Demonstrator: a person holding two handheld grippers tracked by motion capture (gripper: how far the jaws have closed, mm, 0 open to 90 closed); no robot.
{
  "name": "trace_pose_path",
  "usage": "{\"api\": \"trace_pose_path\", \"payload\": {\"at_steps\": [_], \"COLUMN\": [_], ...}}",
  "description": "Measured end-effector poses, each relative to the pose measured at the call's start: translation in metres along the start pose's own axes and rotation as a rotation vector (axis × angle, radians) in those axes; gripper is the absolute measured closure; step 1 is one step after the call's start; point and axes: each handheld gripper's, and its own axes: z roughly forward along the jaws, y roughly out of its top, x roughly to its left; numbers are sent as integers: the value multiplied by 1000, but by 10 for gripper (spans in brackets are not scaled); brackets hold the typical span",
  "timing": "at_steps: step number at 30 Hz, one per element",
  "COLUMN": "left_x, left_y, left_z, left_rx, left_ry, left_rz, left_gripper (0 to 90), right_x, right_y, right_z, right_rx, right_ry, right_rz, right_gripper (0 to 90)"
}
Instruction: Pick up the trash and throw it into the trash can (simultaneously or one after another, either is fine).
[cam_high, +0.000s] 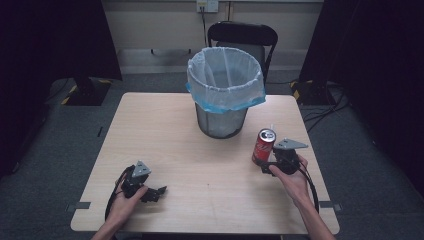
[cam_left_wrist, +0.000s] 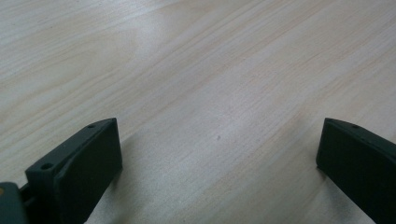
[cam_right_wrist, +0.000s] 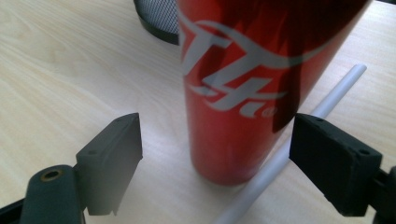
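A red soda can (cam_high: 263, 145) stands upright on the wooden table (cam_high: 200, 150), right of middle. My right gripper (cam_high: 268, 165) is open just in front of it. In the right gripper view the can (cam_right_wrist: 243, 93) stands between the gripper's (cam_right_wrist: 217, 135) two black jaws, with a gap on each side. A white straw (cam_right_wrist: 337, 90) lies flat on the table, running behind the can. My left gripper (cam_high: 159, 191) rests open near the front left of the table. In its own view the left gripper (cam_left_wrist: 219, 128) has only bare wood between its jaws.
A black mesh waste bin (cam_high: 222, 122) with a white and blue liner stands at the table's back middle, just left of the can; its base (cam_right_wrist: 156, 18) shows in the right gripper view. A black chair (cam_high: 242, 34) stands behind the table.
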Motion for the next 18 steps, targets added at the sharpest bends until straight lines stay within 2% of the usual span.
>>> {"api": "trace_pose_path", "payload": {"at_steps": [4,5,12,18], "left_x": [0,0,0,0], "left_y": [0,0,0,0], "left_z": [0,0,0,0], "left_rx": [0,0,0,0], "left_ry": [0,-1,0,-1], "left_rz": [0,-1,0,-1], "left_gripper": [0,0,0,0], "right_x": [-2,-5,-11,-11], "right_y": [1,-1,-5,-5], "right_z": [6,12,27,32], "right_rx": [-11,0,21,-6], "right_ry": [-13,-13,-5,-3], "right_rz": [-17,2,17,7], "right_gripper": [173,173,184,212]}}
